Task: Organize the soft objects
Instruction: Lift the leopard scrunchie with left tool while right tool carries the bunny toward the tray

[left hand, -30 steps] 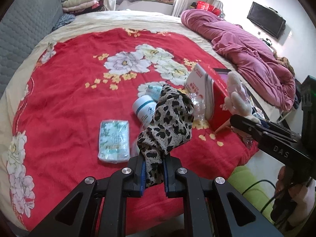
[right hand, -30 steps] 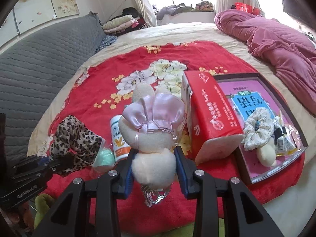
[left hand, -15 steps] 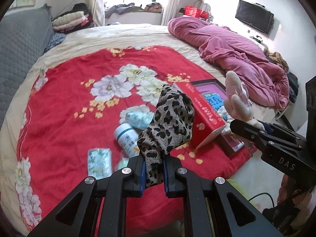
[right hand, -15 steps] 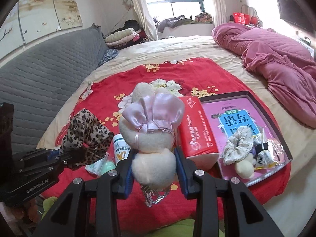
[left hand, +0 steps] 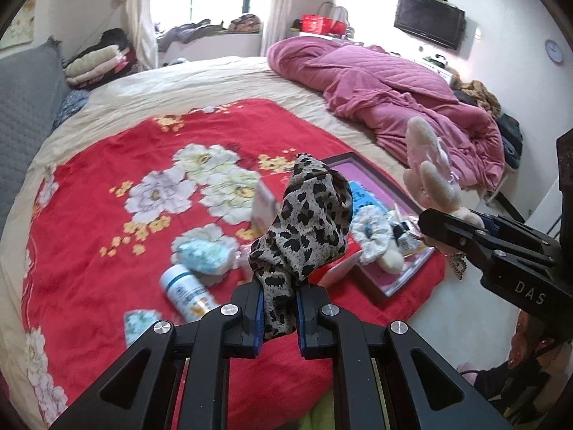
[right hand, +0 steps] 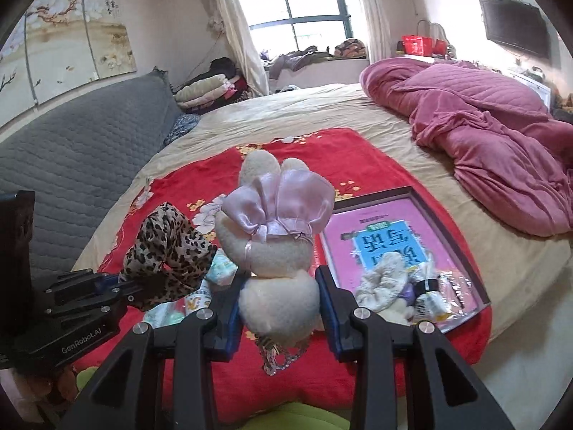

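Nearest the lens in the left wrist view, the left gripper (left hand: 279, 310) is clenched on a leopard scrunchie (left hand: 308, 222), whose fabric stands up and forward from the pads, clear of the bed. In the right wrist view, the right gripper (right hand: 281, 310) grasps a plush rabbit (right hand: 275, 251) by its lower body; the toy's long axis runs along the fingers, ears and pink bow pointing away from the lens, and a beaded chain hangs below the pads. Both soft items are thus held aloft over the near edge of the red blanket (left hand: 107, 251). On the blanket below lie a white bottle (left hand: 186, 294), a light-blue bundle (left hand: 204, 256) and a small packet (left hand: 138, 324), all left of the left gripper's line. Ahead and to the right lies the pink tray (right hand: 451, 222), already holding a white scrunchie (right hand: 385, 277) and some wrapped items. The tray lies just right of and beyond the rabbit, and further right of the leopard scrunchie, so the right hand is judged the nearer; if the tray is the collecting place, a short forward-right carry would bring the rabbit over it. Beyond, a magenta quilt (right hand: 483, 125) is heaped on the far right of the bed, with a window (right hand: 290, 3) at the back.
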